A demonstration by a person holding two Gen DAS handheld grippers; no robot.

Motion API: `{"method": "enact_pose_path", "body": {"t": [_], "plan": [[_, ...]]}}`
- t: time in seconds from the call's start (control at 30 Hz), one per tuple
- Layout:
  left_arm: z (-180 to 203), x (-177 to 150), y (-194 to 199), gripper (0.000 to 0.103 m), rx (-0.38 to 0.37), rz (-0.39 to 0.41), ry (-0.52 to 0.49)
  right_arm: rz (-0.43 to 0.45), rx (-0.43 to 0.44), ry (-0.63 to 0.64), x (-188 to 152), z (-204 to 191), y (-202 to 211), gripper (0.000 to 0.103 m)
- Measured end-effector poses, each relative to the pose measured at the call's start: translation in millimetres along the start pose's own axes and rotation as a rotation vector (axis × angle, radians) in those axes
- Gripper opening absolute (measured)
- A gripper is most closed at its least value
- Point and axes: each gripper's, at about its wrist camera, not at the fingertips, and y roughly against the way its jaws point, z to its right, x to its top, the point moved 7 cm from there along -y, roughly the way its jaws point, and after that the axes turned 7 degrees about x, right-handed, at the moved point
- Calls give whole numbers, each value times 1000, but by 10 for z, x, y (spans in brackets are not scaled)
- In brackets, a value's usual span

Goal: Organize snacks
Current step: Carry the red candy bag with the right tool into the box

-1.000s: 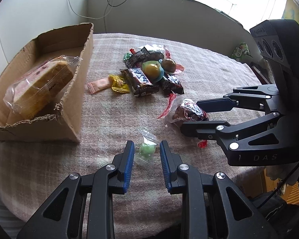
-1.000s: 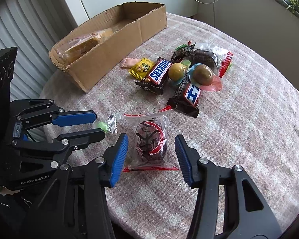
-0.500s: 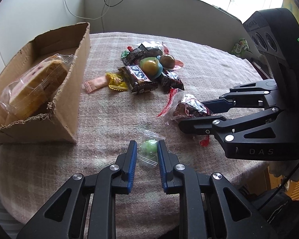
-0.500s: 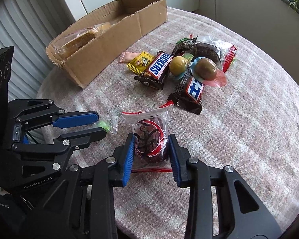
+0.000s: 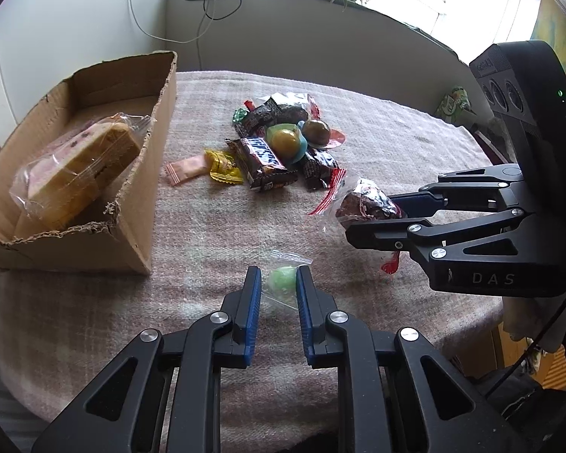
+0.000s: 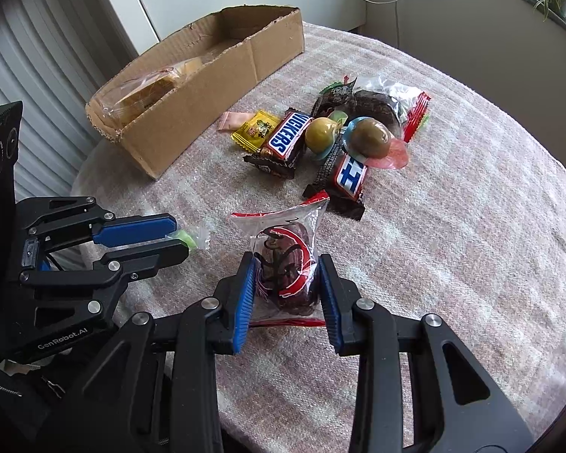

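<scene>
**Both claws clamp a sweet each, box waiting beyond**

Nearest, the left claw (image 5: 278,287) points steeply down at the worktop (image 5: 396,143) with a small green candy (image 5: 282,280) in clear wrap between its blue pads. Its jaws are closing, and the pads already look pressed to the sweet's sides. The wrapper's loose ends stick out ahead of the tips, so the hold is on the hard middle, not the flimsy film; that looks deliberate.

Just to its right, the right claw (image 6: 286,283) has its pads squeezed on a bagged cookie (image 6: 286,264), gripping the bulky part low down while the bag's red-striped top (image 6: 279,213) fans free ahead of the tips. The bag seems to rest on the cloth, not yet lifted.

Ahead of both claws lies the loose pile, well apart from them: a Snickers (image 6: 288,136), a second bar (image 6: 349,175), a yellow packet (image 6: 254,130), a pink sachet (image 5: 186,168), two round sweets (image 6: 369,137) and another bagged cookie (image 6: 381,104).

Farther off, ahead and left of the left claw, stands the cardboard box (image 5: 158,173), with a wrapped cake (image 5: 79,166) leaning inside. It is likely where both sweets go, and taking one in each claw saves a trip.
</scene>
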Motion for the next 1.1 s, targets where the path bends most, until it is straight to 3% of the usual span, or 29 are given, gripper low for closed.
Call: {"method": "enact_pose_path", "body": {"t": [0.6, 1.1], "plan": [[-333, 413, 468, 17, 13, 148, 80, 105, -11, 61, 528, -171, 347, 34], [-1139, 736, 587, 17, 147, 246, 196, 151, 4, 149, 1321, -490, 197, 34]]}}
